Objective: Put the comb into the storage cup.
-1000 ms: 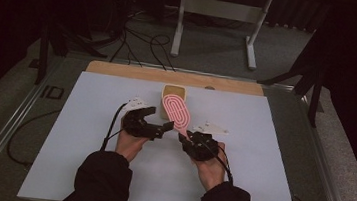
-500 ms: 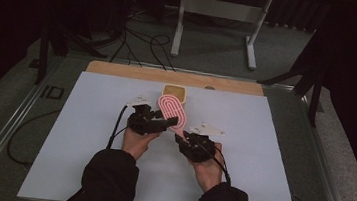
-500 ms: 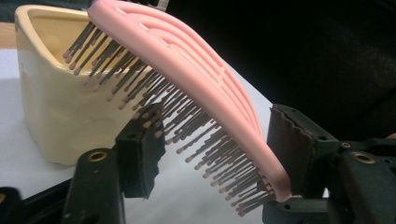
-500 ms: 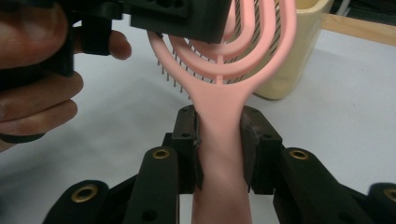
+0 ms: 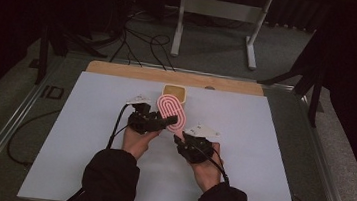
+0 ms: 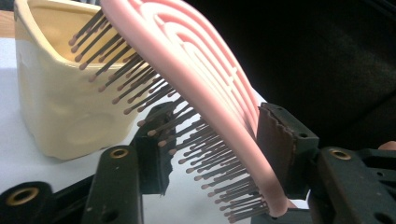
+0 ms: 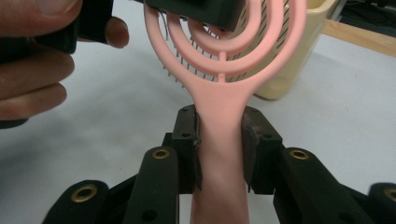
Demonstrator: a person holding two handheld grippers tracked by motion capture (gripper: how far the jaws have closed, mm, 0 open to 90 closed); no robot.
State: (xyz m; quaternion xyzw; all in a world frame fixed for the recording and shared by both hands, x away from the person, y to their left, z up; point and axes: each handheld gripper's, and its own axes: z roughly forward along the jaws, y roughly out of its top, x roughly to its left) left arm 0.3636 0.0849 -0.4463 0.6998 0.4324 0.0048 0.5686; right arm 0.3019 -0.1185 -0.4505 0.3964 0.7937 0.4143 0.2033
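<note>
A pink hairbrush (image 5: 169,108) with brown bristles is held a little above the white table sheet (image 5: 261,154). My right gripper (image 7: 219,135) is shut on its handle (image 7: 219,177), one pad on each side. My left gripper (image 6: 217,140) has just been closing across the brush head. One pad (image 6: 280,144) lies on the pink back and the other pad (image 6: 156,154) meets the bristle tips. In the high view the left gripper (image 5: 169,121) reaches in from the left and the right gripper (image 5: 178,136) from below. A cream cup (image 5: 174,93) stands just behind the brush head.
A wooden strip (image 5: 119,69) runs along the sheet's far edge. Metal rails (image 5: 7,133) frame the table. Beyond it, cables (image 5: 137,41) and a grey stand (image 5: 216,9) sit on the dark floor. A cable (image 5: 116,124) trails from the left gripper.
The left gripper's jaws have come together on the brush head, after standing wide beside it. The right gripper keeps its hold on the handle and the brush has barely shifted.
</note>
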